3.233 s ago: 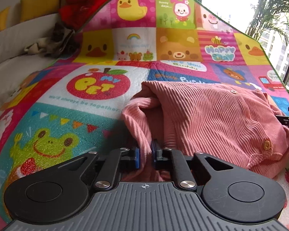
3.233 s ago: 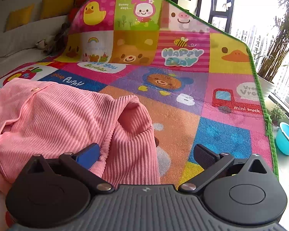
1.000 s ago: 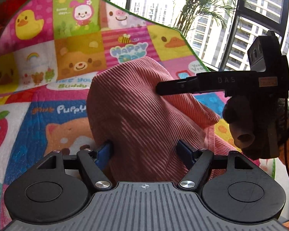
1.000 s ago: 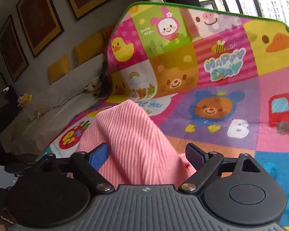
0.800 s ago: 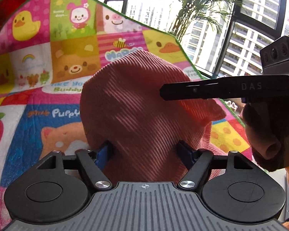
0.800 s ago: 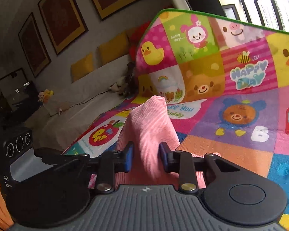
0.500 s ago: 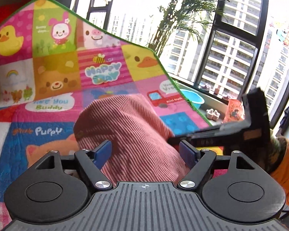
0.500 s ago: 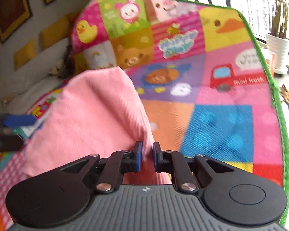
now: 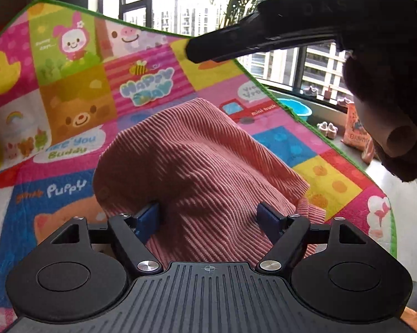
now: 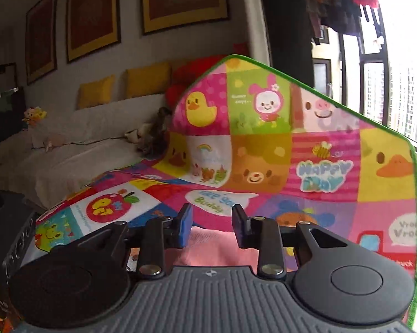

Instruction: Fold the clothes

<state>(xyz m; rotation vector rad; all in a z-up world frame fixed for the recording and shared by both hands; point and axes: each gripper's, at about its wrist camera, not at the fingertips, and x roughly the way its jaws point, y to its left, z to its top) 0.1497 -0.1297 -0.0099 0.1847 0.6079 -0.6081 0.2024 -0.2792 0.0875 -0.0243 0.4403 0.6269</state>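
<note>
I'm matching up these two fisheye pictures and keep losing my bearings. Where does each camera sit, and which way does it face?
Left wrist view: sits on the left hand-held gripper, looks down along its open fingers at the pink ribbed garment on the cartoon play mat, windows beyond; the right hand-held gripper and a gloved hand cross the top right.
Right wrist view: sits on the right hand-held gripper, jaws just opening with nothing between, higher, facing the mat's raised far edge, sofa and framed pictures.
Shared: mat and garment.

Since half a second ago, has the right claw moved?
Yes. The right claw rose off the pink garment, its jaws opening empty, now framing the play mat's speech bubble.
</note>
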